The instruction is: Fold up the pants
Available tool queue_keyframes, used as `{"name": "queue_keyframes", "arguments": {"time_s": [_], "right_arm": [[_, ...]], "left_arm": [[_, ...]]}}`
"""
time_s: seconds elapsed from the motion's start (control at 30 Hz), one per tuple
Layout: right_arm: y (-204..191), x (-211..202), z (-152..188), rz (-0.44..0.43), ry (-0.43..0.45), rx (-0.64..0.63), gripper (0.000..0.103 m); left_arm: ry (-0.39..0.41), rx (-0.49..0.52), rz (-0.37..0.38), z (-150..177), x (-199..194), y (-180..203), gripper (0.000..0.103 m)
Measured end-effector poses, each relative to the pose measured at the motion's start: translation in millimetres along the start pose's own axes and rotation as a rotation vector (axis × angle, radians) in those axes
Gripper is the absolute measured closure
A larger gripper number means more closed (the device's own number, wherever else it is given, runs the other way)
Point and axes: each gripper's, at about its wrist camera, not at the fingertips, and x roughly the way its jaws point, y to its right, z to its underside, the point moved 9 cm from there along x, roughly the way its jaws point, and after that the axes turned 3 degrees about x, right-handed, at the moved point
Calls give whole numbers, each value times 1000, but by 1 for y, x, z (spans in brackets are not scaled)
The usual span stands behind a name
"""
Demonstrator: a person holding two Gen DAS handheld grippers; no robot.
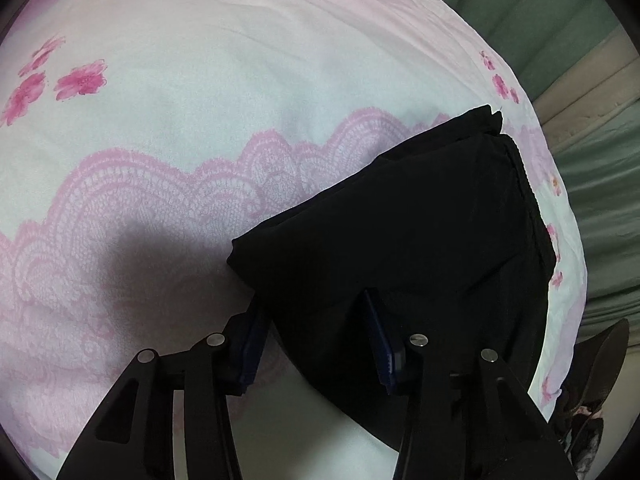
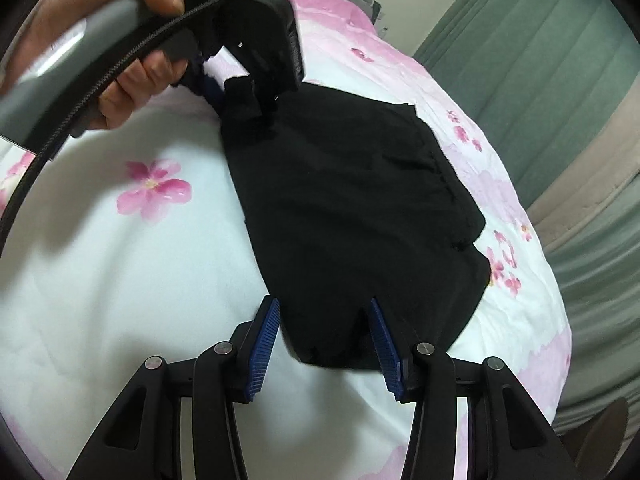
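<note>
On the flowered bedsheet (image 2: 120, 264), near the side where the green curtain (image 2: 540, 60) hangs, the black pants (image 2: 352, 208) lie as a compact, layered bundle, which suggests most of the folding is already done. Each gripper sits at an opposite end of that bundle, probably so the two ends can be handled evenly. The right gripper (image 2: 324, 344) has its blue fingers (image 2: 266, 344) spread apart with the near corner of the pants lying between them; the cloth does not look pinched, so it seems either poised to take hold or just letting go. The left gripper (image 1: 316, 340) is likewise spread: one finger rests over the dark cloth and the other sits just off the folded edge, above the sheet's pink lace print (image 1: 140, 208), straddling that edge without squeezing it. From the right wrist view the left gripper appears at the far end of the pants, held by the person's hand (image 2: 132, 40) and tilted down toward the fabric. The stepped edges at the curtain side show several layers stacked slightly out of line, so a final tidy may be wanted
</note>
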Motion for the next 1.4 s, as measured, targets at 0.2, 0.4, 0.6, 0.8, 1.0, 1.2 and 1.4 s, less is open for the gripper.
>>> {"name": "queue_keyframes", "arguments": {"time_s": [0.2,0.4,0.6,0.8,1.0,1.2,1.4], "right_arm": [[-9,28,6,24,-74,-70,56],[-2,31,12,42,-103,-105,92],[13,21,31,50,-154,-66,95],[24,14,39,11,-224,48,55],[59,-27,42,-285,-181,435,29],[46,-9,62,-701,-371,946,23],[29,14,76,-748,-355,1103,22]], "left_arm": [[-1,-32,1,0,1,-2,67],[60,-3,-1,-2,-24,5,89],[35,12,-21,4,-20,-6,89],[54,81,-141,2,-41,-14,53],[127,197,-219,18,-93,-22,41],[25,206,-167,60,-87,-24,41],[-39,246,-166,88,-63,-21,41]]}}
